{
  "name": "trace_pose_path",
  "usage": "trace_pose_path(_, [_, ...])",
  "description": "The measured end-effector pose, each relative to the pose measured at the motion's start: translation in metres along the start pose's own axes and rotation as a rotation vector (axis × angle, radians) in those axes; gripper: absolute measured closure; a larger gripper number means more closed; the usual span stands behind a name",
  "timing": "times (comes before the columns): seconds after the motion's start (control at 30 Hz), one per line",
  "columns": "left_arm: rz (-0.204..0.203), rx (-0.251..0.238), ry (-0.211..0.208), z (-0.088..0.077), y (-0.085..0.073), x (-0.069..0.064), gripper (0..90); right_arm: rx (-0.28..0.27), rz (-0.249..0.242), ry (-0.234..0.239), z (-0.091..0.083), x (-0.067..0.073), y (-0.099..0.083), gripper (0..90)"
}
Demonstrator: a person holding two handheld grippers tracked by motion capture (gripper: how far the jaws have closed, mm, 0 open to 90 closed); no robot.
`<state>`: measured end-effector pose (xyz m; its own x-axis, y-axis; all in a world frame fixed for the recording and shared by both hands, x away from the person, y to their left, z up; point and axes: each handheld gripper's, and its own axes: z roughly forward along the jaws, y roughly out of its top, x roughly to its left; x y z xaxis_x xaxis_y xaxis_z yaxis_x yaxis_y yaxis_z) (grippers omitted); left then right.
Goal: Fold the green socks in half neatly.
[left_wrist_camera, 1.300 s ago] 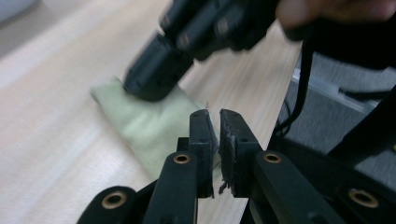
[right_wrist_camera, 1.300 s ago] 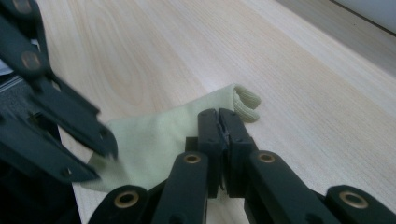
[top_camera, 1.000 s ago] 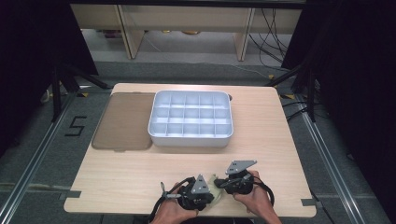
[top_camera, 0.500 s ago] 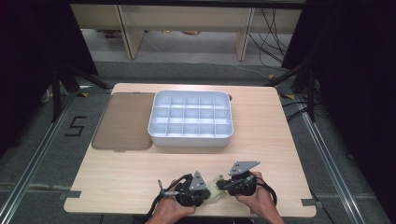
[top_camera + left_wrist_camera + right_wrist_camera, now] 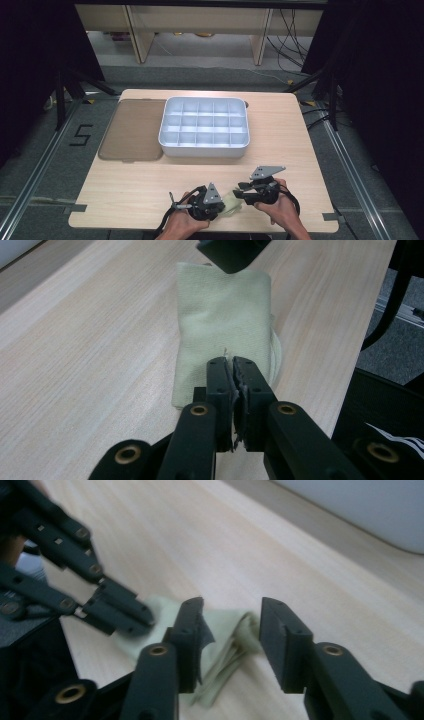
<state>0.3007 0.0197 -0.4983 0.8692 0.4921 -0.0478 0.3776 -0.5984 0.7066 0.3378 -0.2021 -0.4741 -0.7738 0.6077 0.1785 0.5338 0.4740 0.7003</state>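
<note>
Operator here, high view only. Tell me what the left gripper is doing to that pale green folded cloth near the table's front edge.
Observer: The left gripper is shut on the pale green folded cloth; a small tuft of fabric stands up at its tips.
Operator: Now report the right gripper.
Observer: The right gripper is open. Its jaws have just been opening and stand either side of the cloth's layered edge, not pressing it.
Operator: Describe how the cloth lies.
Observer: Flat on the light wooden table, folded in several layers that show at one edge.
</note>
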Motion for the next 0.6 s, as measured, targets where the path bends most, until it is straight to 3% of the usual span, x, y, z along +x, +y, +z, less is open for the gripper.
trace_pose_path(0.23, [0.005, 0.002, 0.001, 0.0, 0.0, 0.0, 85.0, 0.059, -0.007, 0.022, 0.014, -0.005, 0.002, 49.8])
trace_pose_path(0.33, [0.011, 0.001, 0.001, 0.0, 0.0, 0.0, 84.9, 0.079, -0.005, 0.033, 0.016, -0.007, 0.0, 49.5])
trace_pose_path(0.37, [0.013, 0.002, 0.003, 0.0, 0.0, 0.0, 84.9, 0.109, 0.009, 0.046, 0.017, -0.006, -0.003, 47.5])
trace_pose_path(0.4, [-0.021, -0.001, 0.007, 0.0, -0.001, -0.002, 84.9, 0.106, 0.021, 0.05, 0.019, -0.005, -0.004, 47.0])
trace_pose_path(0.47, [-0.018, -0.002, 0.008, 0.0, -0.001, -0.003, 84.9, 0.117, 0.018, 0.051, 0.019, -0.006, -0.005, 46.9])
trace_pose_path(0.5, [0.007, 0.004, 0.013, 0.0, 0.0, -0.001, 84.9, 0.127, 0.034, 0.056, 0.019, -0.005, -0.006, 46.9])
trace_pose_path(0.6, [0.002, 0.0, 0.011, 0.0, 0.0, -0.002, 84.9, 0.144, 0.035, 0.059, 0.02, -0.004, -0.006, 48.4])
